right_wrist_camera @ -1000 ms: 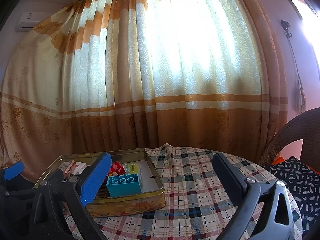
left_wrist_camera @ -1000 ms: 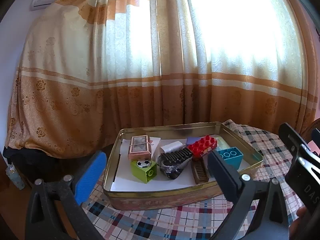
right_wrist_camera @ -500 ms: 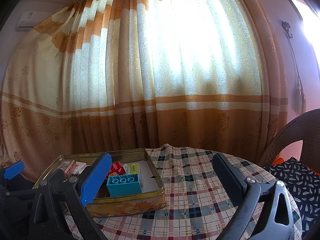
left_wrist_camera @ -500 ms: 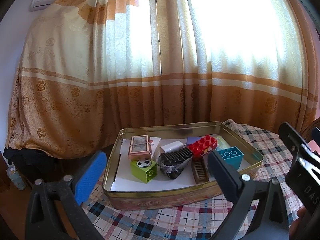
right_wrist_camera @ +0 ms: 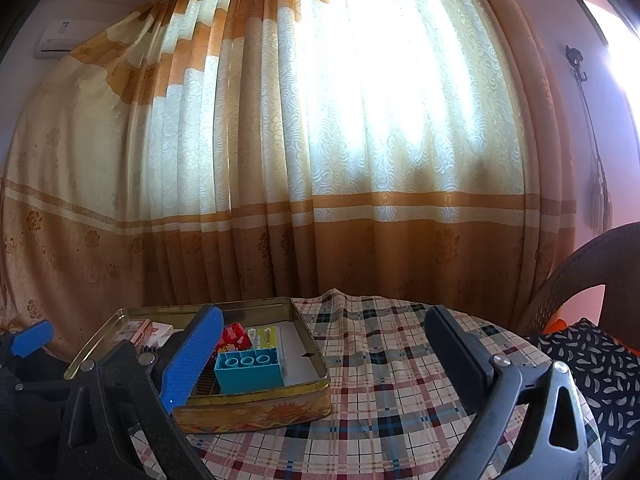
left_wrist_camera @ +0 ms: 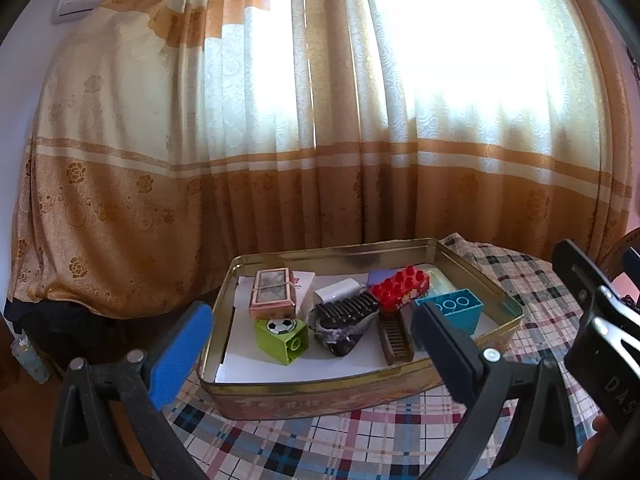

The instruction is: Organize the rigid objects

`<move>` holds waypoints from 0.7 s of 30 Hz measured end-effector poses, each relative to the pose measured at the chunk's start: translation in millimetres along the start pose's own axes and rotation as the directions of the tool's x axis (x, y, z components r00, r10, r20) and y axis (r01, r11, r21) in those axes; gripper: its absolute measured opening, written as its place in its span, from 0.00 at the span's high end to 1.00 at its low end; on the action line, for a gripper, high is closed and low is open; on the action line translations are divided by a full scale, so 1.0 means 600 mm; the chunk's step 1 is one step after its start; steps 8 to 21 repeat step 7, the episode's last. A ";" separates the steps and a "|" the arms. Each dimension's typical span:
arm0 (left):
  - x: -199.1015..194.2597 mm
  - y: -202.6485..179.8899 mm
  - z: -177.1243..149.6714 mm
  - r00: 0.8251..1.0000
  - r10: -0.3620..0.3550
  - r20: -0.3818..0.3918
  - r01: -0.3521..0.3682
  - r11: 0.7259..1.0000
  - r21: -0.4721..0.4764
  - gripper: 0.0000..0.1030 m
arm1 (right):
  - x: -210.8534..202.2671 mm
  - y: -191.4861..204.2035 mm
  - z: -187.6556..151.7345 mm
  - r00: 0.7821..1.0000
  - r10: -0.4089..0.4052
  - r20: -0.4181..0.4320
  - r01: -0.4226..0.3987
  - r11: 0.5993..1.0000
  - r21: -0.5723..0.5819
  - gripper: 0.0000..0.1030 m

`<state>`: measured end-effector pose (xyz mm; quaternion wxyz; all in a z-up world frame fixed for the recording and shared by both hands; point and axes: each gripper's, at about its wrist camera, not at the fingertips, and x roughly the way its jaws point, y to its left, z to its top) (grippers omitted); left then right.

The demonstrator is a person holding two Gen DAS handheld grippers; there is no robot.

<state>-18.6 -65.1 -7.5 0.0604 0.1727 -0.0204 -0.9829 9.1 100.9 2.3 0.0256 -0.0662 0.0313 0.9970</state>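
A gold metal tin (left_wrist_camera: 320,390) stands on the plaid table. It holds a green football brick (left_wrist_camera: 282,338), a red studded brick (left_wrist_camera: 400,287), a blue brick (left_wrist_camera: 454,310), a black comb-like piece (left_wrist_camera: 344,314), a brown comb (left_wrist_camera: 396,336) and a pink framed box (left_wrist_camera: 273,293). My left gripper (left_wrist_camera: 312,350) is open and empty in front of the tin. My right gripper (right_wrist_camera: 320,356) is open and empty, to the right of the tin (right_wrist_camera: 256,410); the blue brick (right_wrist_camera: 248,366) shows there too.
The plaid tablecloth (right_wrist_camera: 400,380) covers the round table. Orange and cream curtains (left_wrist_camera: 320,140) hang behind it. A wicker chair (right_wrist_camera: 600,256) with a dark patterned cushion (right_wrist_camera: 592,364) stands at the right. The right gripper's body (left_wrist_camera: 600,320) shows at the left view's right edge.
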 end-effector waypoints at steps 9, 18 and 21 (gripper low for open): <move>0.001 0.001 -0.001 1.000 0.008 -0.003 -0.008 1.000 -0.003 0.00 | 0.000 0.001 0.000 1.000 -0.001 -0.002 0.001 1.000 0.001 0.01; 0.001 0.001 -0.001 1.000 0.008 -0.003 -0.008 1.000 -0.003 0.00 | 0.000 0.001 0.000 1.000 -0.001 -0.002 0.001 1.000 0.001 0.01; 0.001 0.001 -0.001 1.000 0.008 -0.003 -0.008 1.000 -0.003 0.00 | 0.000 0.001 0.000 1.000 -0.001 -0.002 0.001 1.000 0.001 0.01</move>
